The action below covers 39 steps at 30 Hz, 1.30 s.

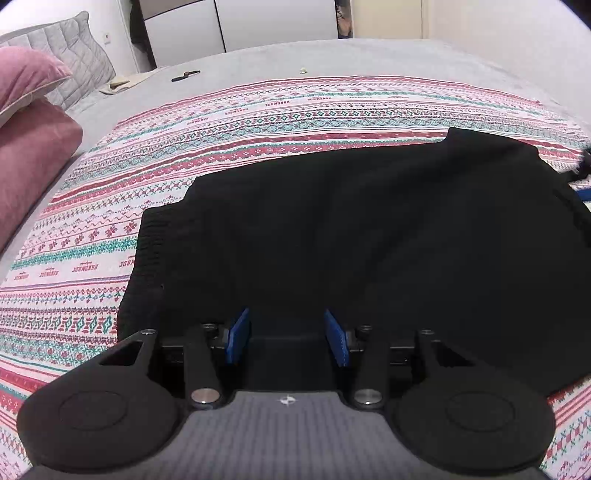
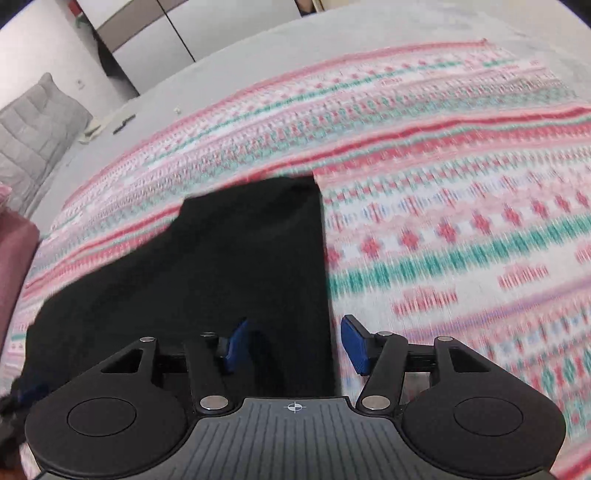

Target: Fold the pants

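Observation:
The black pants lie folded on a patterned blanket; their ribbed waistband is at the left end. My left gripper hovers over the near edge of the pants, open, with its blue pads apart and nothing pinched. In the right wrist view the pants fill the left half, and their straight right edge runs down between the fingers of my right gripper. That gripper is open too: its left pad is over the black cloth and its right pad over the blanket.
The blanket covers a grey bed. Pink pillows and a grey quilted pillow lie at the left. A small black object rests on the far sheet. White wardrobe doors stand behind the bed.

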Tool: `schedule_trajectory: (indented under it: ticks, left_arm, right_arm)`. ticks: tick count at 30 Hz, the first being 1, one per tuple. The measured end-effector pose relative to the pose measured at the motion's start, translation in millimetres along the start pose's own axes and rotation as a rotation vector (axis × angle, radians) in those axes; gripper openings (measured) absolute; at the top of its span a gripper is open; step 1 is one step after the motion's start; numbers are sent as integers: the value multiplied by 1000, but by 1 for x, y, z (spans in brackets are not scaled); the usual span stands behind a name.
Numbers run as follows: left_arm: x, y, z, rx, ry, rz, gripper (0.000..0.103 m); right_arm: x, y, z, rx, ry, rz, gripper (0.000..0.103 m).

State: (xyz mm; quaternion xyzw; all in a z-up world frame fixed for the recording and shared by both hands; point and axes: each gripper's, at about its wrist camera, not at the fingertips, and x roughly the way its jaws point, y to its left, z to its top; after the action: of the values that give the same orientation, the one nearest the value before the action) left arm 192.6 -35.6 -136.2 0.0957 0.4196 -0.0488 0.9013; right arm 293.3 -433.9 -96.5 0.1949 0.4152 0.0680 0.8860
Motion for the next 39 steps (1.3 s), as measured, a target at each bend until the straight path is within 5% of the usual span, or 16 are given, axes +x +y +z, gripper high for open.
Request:
schedule_trajectory:
  ticks: [6,15,23,25,28,32,39]
  left_arm:
    - [-6,-8,-1,15,-5,5,72]
    - [0,-6,1,17,10,-28,72]
    - [1,-1,2,6,18,-40,72]
    - [1,-1,2,4,16,-39,72]
    - [1,-4,3,13,18,-33,72]
    - [1,-5,3,9,15,-33,72]
    - [0,-4,0,6,6,-48,72]
  right_arm:
    - [33,-6,35,120,-59,71,55]
    - [61,-27,72,279,-78,149,38]
    - [50,-35,85,330,-227,188,37]
    - [44,-41,90,351,-199,135,37]
    - [44,-49,88,323,-88,187,37]
    - [52,-35,83,220,-67,103,13]
    - [70,-32,85,231,-105,51,3]
